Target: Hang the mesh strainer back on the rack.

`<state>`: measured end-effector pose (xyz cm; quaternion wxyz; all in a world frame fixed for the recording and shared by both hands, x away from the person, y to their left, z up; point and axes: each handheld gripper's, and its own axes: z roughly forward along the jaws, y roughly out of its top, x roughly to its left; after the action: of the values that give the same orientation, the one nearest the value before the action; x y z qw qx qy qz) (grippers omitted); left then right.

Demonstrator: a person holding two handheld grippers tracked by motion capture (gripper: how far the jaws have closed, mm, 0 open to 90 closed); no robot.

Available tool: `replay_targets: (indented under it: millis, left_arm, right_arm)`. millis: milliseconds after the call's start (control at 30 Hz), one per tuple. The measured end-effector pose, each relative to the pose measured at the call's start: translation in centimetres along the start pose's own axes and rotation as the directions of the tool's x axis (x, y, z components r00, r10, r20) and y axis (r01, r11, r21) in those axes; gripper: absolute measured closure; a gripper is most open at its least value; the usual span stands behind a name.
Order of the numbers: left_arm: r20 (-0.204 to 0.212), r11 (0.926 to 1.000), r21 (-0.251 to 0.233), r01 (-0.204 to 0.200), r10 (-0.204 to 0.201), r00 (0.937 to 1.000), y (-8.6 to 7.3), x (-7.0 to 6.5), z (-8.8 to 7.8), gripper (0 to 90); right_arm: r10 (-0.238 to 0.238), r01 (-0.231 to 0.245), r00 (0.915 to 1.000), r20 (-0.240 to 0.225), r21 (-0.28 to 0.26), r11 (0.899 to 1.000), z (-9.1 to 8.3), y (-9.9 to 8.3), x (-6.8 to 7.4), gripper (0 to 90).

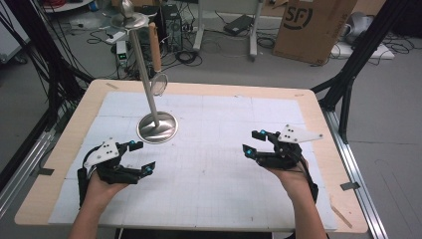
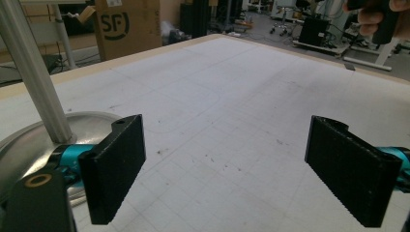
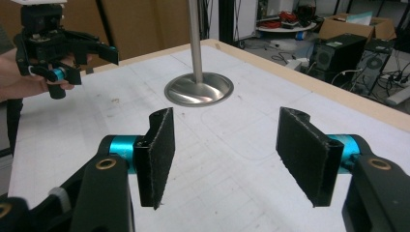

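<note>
Steel is the landmark: one metal stand [image 1: 157,127] with a round base sits on the white mat [image 1: 224,179], its single pole leaning up toward the far edge. One strainer [image 1: 159,83] with a wooden handle hangs from the stand's top, probably kept there so a claw can lift it off without crowding the base.

Two grippers rest low over the mat. The left gripper [image 1: 142,156] sits just beside the base on the near side, jaws wide apart and empty. The right gripper [image 1: 255,143] sits well apart from the stand, off to the other side, jaws also spread with nothing between them. Both seem poised ready, facing the stand.
</note>
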<state>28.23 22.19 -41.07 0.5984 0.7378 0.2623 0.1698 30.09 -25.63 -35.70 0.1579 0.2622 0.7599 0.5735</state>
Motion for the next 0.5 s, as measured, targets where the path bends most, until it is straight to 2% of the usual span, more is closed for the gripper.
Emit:
replay_targets:
  millis: [500]
  left_arm:
    - [0.003, 1.0000, 0.005, -0.003, 0.003, 1.0000, 0.0, 0.0, 0.1, 15.0]
  right_arm:
    - [0.049, -0.049, 0.9986, 0.022, 0.004, 0.999, -0.8, -4.1, 0.1, 34.0]
